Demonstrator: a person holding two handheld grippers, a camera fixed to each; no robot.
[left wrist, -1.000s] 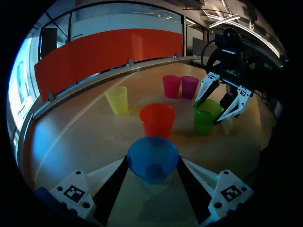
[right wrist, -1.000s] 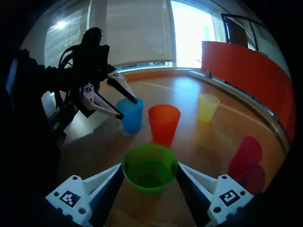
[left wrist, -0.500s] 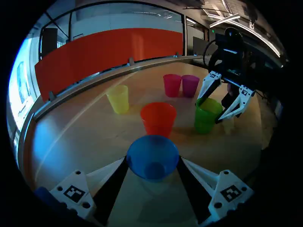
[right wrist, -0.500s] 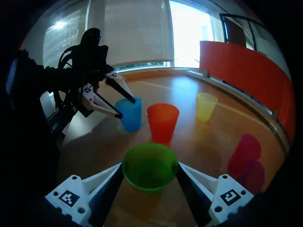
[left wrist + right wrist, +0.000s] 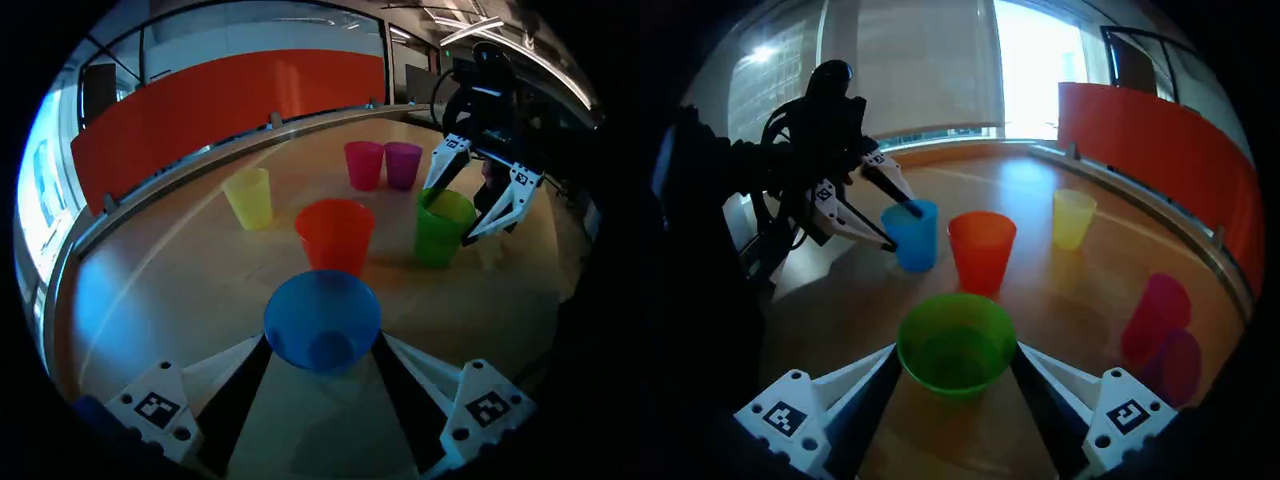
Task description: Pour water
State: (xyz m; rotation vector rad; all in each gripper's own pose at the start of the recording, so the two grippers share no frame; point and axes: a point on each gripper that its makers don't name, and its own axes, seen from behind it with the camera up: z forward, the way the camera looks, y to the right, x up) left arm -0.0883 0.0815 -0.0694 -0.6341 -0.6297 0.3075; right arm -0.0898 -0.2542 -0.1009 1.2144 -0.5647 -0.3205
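Blue cup: upright and right up against the camera in the left gripper view, mouth wide open towards us. In the right gripper view it is on the left of the table, just beside the orange cup.
Left claw: closed on the blue cup, with one finger pressing on each side of its wall.
Green cup: upright and the closest thing in the right gripper view. In the left gripper view it sits to the right of the orange cup.
Right claw: clamped on the green cup, both fingers tight against its sides.
Water: I cannot tell whether either held cup has any in it.
Orange cup: standing on the table between the two held cups. It is near both, and a small gap to the blue cup shows in the right gripper view.
Yellow cup: on its own beyond the orange cup, towards the red wall panel.
Pink cup and purple cup: side by side at the far end of the table, so close I cannot tell if they touch.
Table: glossy wood, with cup shadows and colours reflecting on it.
Window: bright behind the left claw in the right gripper view.
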